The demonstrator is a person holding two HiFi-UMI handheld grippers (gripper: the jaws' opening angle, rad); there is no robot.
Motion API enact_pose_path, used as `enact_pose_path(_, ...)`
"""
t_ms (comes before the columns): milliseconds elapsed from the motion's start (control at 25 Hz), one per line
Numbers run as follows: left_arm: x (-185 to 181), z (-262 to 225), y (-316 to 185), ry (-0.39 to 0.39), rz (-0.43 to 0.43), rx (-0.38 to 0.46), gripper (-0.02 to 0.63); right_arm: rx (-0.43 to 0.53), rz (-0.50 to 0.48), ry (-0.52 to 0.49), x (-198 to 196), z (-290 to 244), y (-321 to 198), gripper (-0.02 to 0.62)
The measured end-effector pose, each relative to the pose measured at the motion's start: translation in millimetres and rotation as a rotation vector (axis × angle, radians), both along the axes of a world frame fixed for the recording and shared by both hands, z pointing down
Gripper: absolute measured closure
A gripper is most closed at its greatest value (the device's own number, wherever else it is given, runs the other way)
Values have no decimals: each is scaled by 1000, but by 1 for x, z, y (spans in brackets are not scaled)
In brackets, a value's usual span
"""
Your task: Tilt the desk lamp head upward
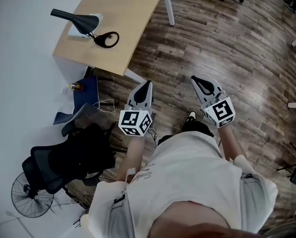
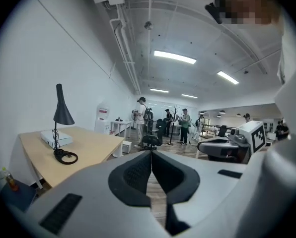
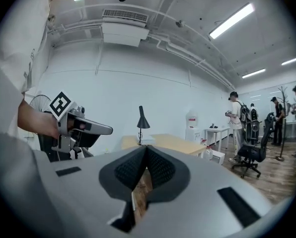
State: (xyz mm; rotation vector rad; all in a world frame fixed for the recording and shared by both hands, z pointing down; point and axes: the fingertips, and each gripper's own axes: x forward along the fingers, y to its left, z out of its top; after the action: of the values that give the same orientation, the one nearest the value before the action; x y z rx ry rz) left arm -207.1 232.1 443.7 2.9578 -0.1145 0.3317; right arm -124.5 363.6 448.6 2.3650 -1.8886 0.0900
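Observation:
A black desk lamp (image 1: pixel 76 18) stands on the wooden desk (image 1: pixel 133 14) at the upper left, its ring base (image 1: pixel 107 39) beside a white box (image 1: pixel 81 32). The cone head (image 2: pixel 62 114) points down on a thin stem. The right gripper view shows the lamp (image 3: pixel 142 121) far off. My left gripper (image 1: pixel 147 84) and right gripper (image 1: pixel 194 78) hover over the floor, well short of the desk. Both are shut with nothing between them. The left gripper (image 2: pixel 151 152) and right gripper (image 3: pixel 146 148) show touching tips in their own views.
A black office chair (image 1: pixel 63 162), a floor fan (image 1: pixel 31 197) and a blue bag (image 1: pixel 86 90) crowd the floor left of me by the wall. Several people (image 2: pixel 143 114) and a rolling chair (image 2: pixel 150 139) stand far across the room.

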Motion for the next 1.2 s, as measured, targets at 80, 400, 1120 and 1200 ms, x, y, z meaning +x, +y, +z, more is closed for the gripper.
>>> enact_pose_path(80, 11, -1, -7, 0, -43, 2, 591, 9, -31, -5, 16, -3, -5, 600)
enact_pose_path(400, 41, 17, -36, -34, -154, -59, 591, -10, -76, -42, 71, 8, -26, 600)
enact_pose_path(1120, 196, 13, -159, 8, -40, -13, 591, -75, -3, -79, 201, 2, -139, 600)
enact_pose_path(1200, 204, 16, -183, -5, -44, -13, 591, -66, -4, -72, 211, -2, -165, 600)
